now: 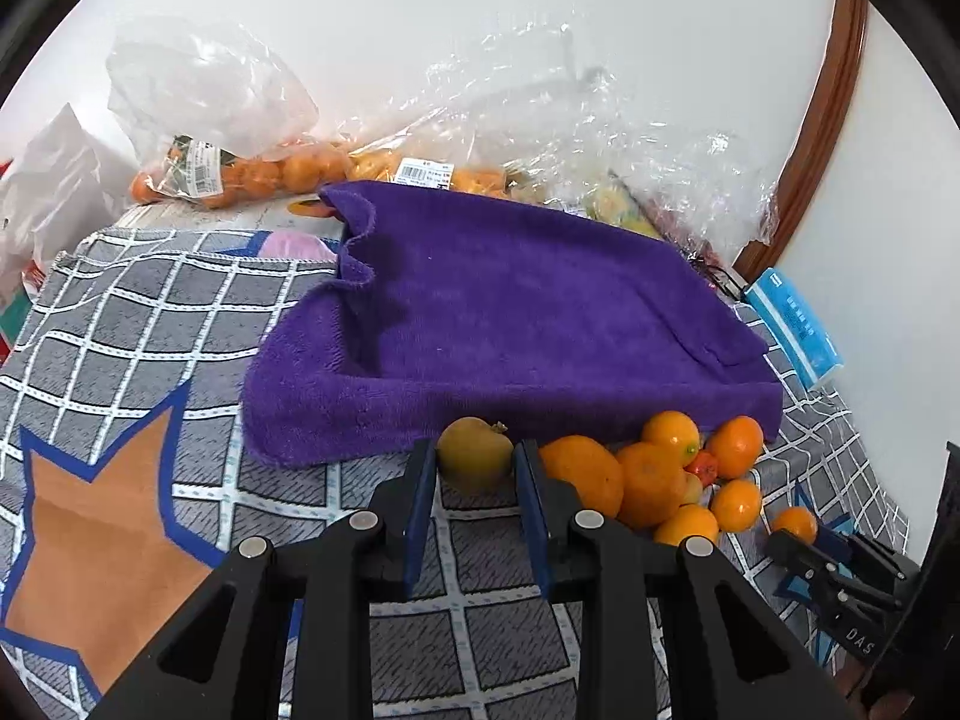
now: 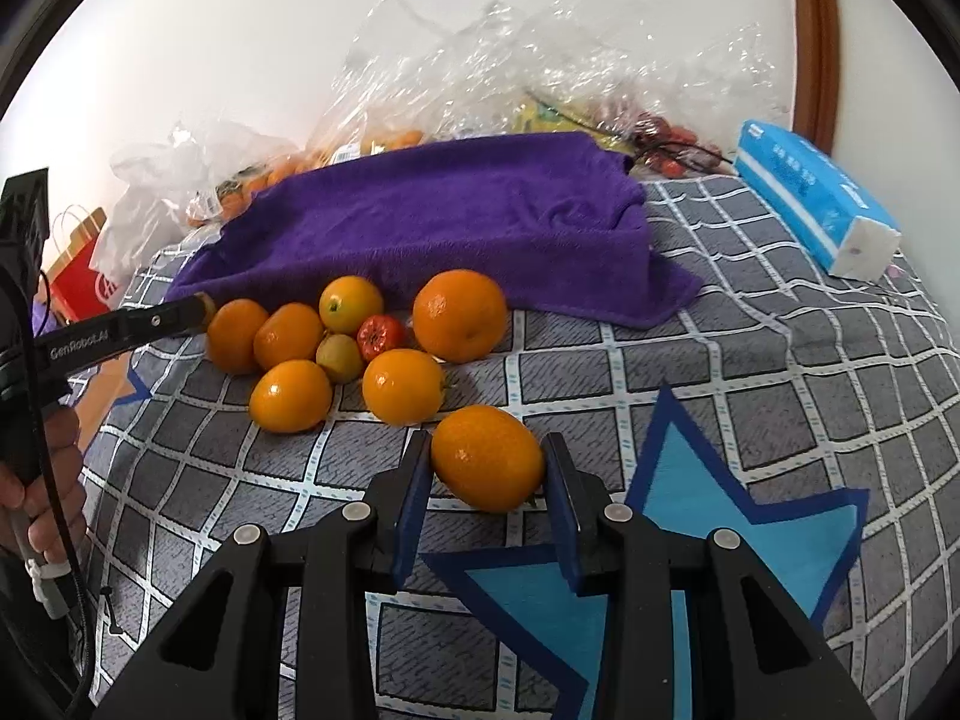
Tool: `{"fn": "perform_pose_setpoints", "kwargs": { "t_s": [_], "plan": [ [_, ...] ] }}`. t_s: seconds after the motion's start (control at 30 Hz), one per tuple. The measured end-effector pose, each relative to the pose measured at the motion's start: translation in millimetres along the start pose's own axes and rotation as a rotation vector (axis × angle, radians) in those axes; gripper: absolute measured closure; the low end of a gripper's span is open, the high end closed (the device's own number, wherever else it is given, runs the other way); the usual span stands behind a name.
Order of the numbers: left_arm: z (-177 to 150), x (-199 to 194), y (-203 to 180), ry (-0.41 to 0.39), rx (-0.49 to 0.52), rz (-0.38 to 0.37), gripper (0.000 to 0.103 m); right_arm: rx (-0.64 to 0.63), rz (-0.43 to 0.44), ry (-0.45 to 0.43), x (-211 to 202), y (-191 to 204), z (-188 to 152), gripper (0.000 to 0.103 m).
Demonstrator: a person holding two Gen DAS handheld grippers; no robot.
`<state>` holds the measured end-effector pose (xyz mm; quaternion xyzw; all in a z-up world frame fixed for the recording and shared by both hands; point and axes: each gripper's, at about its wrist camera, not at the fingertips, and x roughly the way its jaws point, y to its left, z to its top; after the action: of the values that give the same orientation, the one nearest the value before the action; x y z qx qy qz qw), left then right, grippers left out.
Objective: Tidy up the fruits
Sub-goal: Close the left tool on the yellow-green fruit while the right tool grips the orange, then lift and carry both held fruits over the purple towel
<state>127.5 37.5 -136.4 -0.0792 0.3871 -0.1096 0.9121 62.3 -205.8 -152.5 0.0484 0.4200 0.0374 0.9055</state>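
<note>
A pile of oranges (image 2: 384, 336) with a small red fruit (image 2: 380, 336) lies on the checked cloth (image 2: 750, 360) in front of a purple towel (image 2: 456, 222). My left gripper (image 1: 474, 462) is closed around a yellow-green round fruit (image 1: 474, 456) at the pile's left end, against the towel's edge (image 1: 360, 420). My right gripper (image 2: 487, 465) is closed around a single orange (image 2: 487, 459) lying apart from the pile, on the near side. The right gripper also shows in the left wrist view (image 1: 804, 546), and the left gripper in the right wrist view (image 2: 198, 309).
Clear plastic bags with oranges (image 1: 240, 174) and other fruit (image 2: 660, 138) lie behind the towel by the white wall. A blue tissue pack (image 2: 810, 198) lies at the right. A red paper bag (image 2: 78, 276) stands at the left edge.
</note>
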Motion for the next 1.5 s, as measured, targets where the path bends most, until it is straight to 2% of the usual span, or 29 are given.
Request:
{"fn": "perform_pose_setpoints", "kwargs": {
  "t_s": [0.33, 0.73, 0.93, 1.13, 1.5],
  "plan": [
    [7, -37, 4, -0.035, -0.023, 0.026, 0.077, -0.023, 0.018, -0.046, -30, 8, 15, 0.067],
    [55, -50, -8, -0.094, -0.031, 0.059, 0.077, -0.069, 0.022, -0.165, -49, 23, 88, 0.067],
    [78, -34, -12, -0.110, -0.031, 0.058, 0.077, -0.074, 0.032, -0.194, -34, 25, 119, 0.067],
    [94, -4, -10, -0.100, -0.039, 0.058, 0.077, -0.056, 0.029, -0.185, -4, 16, 142, 0.067],
    [100, 38, -1, -0.053, -0.059, 0.060, 0.077, -0.014, 0.000, -0.122, 47, -9, 157, 0.067]
  ]
}}
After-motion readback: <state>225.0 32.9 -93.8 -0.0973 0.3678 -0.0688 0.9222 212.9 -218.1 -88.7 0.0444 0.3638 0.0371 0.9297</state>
